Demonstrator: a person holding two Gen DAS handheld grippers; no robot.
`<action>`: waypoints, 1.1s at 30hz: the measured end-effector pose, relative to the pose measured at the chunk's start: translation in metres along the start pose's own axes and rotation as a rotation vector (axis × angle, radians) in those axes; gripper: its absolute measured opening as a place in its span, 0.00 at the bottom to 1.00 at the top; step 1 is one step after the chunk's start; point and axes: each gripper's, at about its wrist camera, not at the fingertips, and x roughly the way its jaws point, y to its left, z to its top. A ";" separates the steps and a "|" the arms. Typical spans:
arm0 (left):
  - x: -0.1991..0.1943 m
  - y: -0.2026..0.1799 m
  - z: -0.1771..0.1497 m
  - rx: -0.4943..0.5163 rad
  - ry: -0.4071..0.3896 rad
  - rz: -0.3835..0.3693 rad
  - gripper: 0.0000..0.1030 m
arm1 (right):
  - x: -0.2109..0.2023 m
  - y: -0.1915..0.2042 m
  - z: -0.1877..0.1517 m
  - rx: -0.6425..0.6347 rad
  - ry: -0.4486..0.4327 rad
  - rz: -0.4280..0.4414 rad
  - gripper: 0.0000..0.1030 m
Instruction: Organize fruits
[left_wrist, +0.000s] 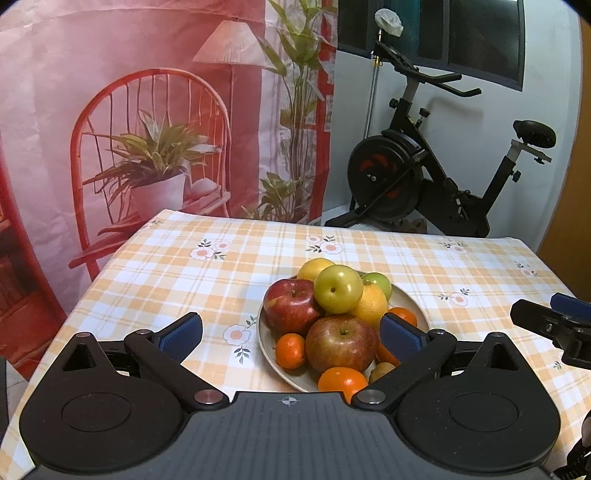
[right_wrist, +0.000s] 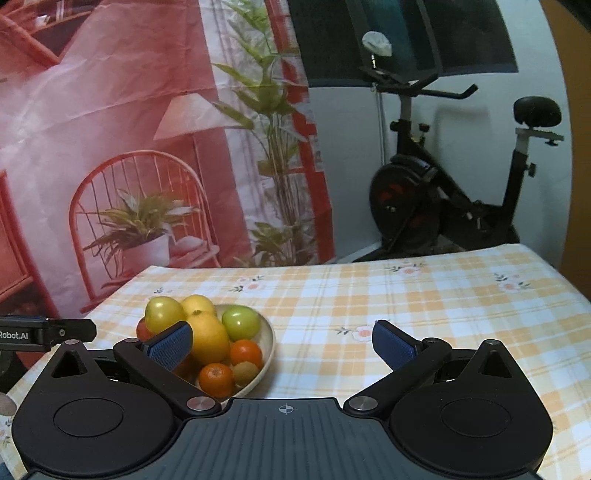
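A beige plate (left_wrist: 263, 339) (right_wrist: 269, 345) on the checked tablecloth carries a heap of fruit: a red apple (left_wrist: 291, 305), a red-yellow apple (left_wrist: 340, 343), a green apple (left_wrist: 338, 288) (right_wrist: 162, 314) on top, another green one (right_wrist: 240, 323), lemons (left_wrist: 371, 304) (right_wrist: 208, 338), several tangerines (left_wrist: 291, 350) (right_wrist: 216, 378) and a kiwi (right_wrist: 244, 371). My left gripper (left_wrist: 291, 338) stands open above the plate's near side, nothing between its blue pads. My right gripper (right_wrist: 282, 347) is open too, to the right of the plate, holding nothing; it shows at the right edge of the left wrist view (left_wrist: 554, 325).
The table (right_wrist: 424, 302) wears an orange-and-white checked cloth with flowers, bare to the right of the plate. Behind it hangs a printed backdrop (left_wrist: 147, 129) with a red chair and plants. A black exercise bike (left_wrist: 424, 177) stands past the far edge.
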 end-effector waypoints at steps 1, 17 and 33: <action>-0.003 -0.001 0.001 0.003 -0.001 0.002 1.00 | -0.003 0.000 0.001 0.005 -0.002 0.003 1.00; -0.073 -0.018 0.030 -0.006 -0.099 -0.004 1.00 | -0.066 0.005 0.035 0.032 -0.028 -0.038 1.00; -0.142 -0.032 0.041 0.005 -0.188 0.008 1.00 | -0.123 0.016 0.066 0.011 -0.068 -0.062 1.00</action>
